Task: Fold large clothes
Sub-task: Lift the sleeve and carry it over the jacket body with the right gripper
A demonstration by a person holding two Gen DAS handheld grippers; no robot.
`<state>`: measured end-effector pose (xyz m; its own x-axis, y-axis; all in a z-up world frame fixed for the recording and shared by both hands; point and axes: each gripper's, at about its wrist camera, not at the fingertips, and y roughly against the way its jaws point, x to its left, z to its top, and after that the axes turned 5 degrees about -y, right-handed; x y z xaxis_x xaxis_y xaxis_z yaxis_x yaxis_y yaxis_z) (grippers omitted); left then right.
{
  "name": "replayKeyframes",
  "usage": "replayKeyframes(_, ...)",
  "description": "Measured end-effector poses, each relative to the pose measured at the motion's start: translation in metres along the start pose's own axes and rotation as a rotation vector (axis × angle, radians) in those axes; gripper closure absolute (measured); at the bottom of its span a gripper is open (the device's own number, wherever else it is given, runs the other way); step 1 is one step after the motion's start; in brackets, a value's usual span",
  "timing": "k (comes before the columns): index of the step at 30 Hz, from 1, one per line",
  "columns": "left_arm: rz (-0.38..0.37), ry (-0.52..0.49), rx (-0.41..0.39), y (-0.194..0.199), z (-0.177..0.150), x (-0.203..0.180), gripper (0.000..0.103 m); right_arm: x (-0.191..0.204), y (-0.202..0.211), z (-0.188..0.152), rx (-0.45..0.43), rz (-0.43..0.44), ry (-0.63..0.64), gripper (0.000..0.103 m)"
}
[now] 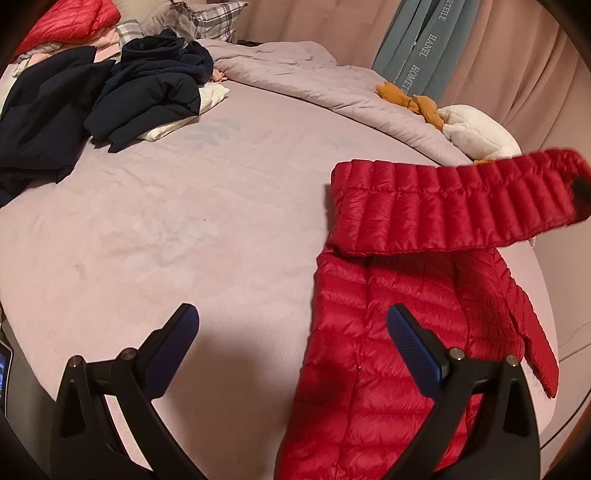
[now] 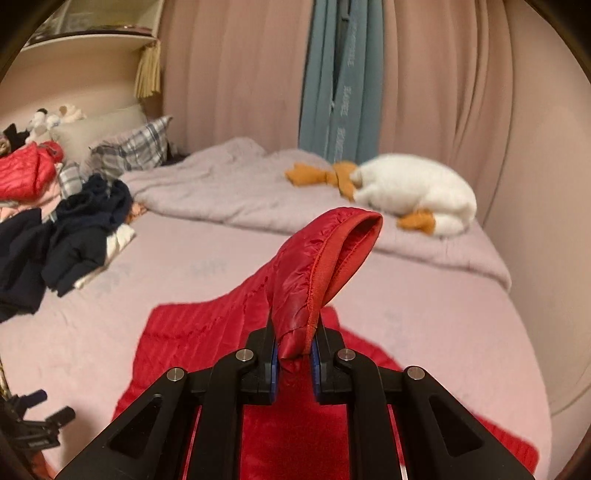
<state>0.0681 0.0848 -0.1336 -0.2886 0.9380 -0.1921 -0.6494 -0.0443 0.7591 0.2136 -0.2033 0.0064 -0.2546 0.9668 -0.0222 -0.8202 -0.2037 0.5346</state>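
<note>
A red quilted down jacket (image 1: 399,325) lies on the pink bed sheet (image 1: 184,229) at the right. One sleeve (image 1: 461,206) is lifted and stretched to the right across the jacket's upper part. My right gripper (image 2: 293,356) is shut on the cuff of that red sleeve (image 2: 325,266) and holds it above the jacket body (image 2: 207,332). My left gripper (image 1: 291,332) is open and empty, low over the bed, with its right finger (image 1: 413,343) above the jacket's left part.
Dark navy clothes (image 1: 110,99) are piled at the far left, with a red jacket (image 1: 66,22) and plaid pillows (image 1: 207,18) behind. A crumpled lilac blanket (image 1: 332,85) and a white plush duck (image 2: 413,192) lie at the far side. Curtains hang behind.
</note>
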Motion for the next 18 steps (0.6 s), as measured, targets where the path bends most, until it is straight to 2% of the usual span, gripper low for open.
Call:
replayKeyframes(7, -0.016, -0.011, -0.019, -0.006, 0.019, -0.009, 0.002, -0.002, -0.009, 0.015, -0.042, -0.031, 0.019, 0.090)
replayKeyframes(10, -0.030, 0.022, -0.044, -0.010, 0.034, -0.012, 0.002, -0.011, -0.011, 0.014, -0.053, -0.048, -0.017, 0.090)
replayKeyframes(18, -0.066, 0.005, -0.040, -0.048, 0.074, -0.035, 0.013, -0.041, -0.039, -0.006, 0.014, -0.111, -0.086, 0.090)
